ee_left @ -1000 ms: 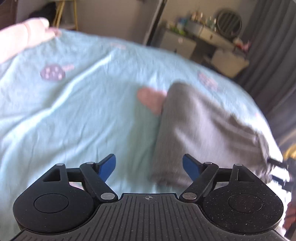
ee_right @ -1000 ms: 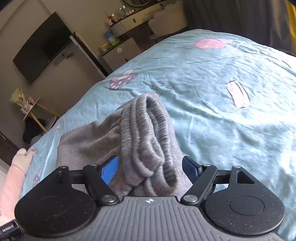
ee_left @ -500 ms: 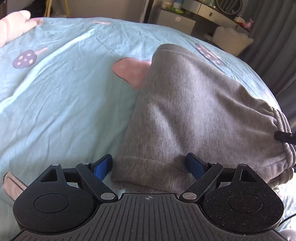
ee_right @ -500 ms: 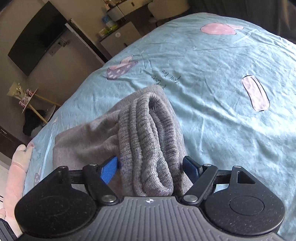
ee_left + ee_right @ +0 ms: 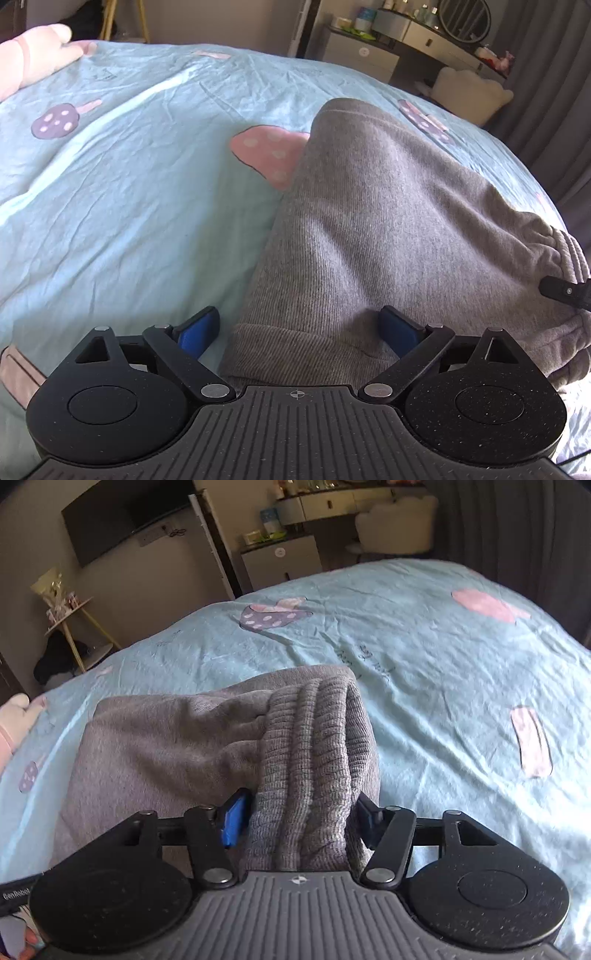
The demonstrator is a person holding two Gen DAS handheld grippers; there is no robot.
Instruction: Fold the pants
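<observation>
The folded grey knit pants (image 5: pixel 388 236) lie on the pale blue bedsheet printed with pink and purple mushrooms (image 5: pixel 129 206), a thick bundle near the bed's near edge, partly covering a pink spotted mushroom print (image 5: pixel 266 155) on its left side. The left gripper (image 5: pixel 299 332) stands over the bundle's near cuffed end with its jaws opening wide: the left blue pad (image 5: pixel 197 330) is clear of the cloth on the sheet, the right one sits against the fabric without squeezing it. The right gripper (image 5: pixel 301 818) straddles the ribbed elastic waistband (image 5: pixel 314 768), its jaws closing, and both blue pads (image 5: pixel 232 823) already press into the stacked ribbed folds. In the left wrist view the tip of the right gripper shows as a black piece at the far right, against the waistband. A pale pink plush shape (image 5: pixel 33 55) rests on the far left of the bed. Beyond the bed stand a dark wall-mounted television (image 5: pixel 125 517), a white low cabinet (image 5: pixel 280 561), a cream scalloped chair (image 5: pixel 395 524), a dressing table with a round mirror (image 5: pixel 461 18), grey curtains (image 5: pixel 554 92), and a small yellow-legged side table (image 5: pixel 74 627). Faint dark script on the sheet (image 5: pixel 365 661) is too small to read; white lettering on the black part at the lower left edge of the right wrist view (image 5: pixel 16 893) seems to begin "GenRobot".
</observation>
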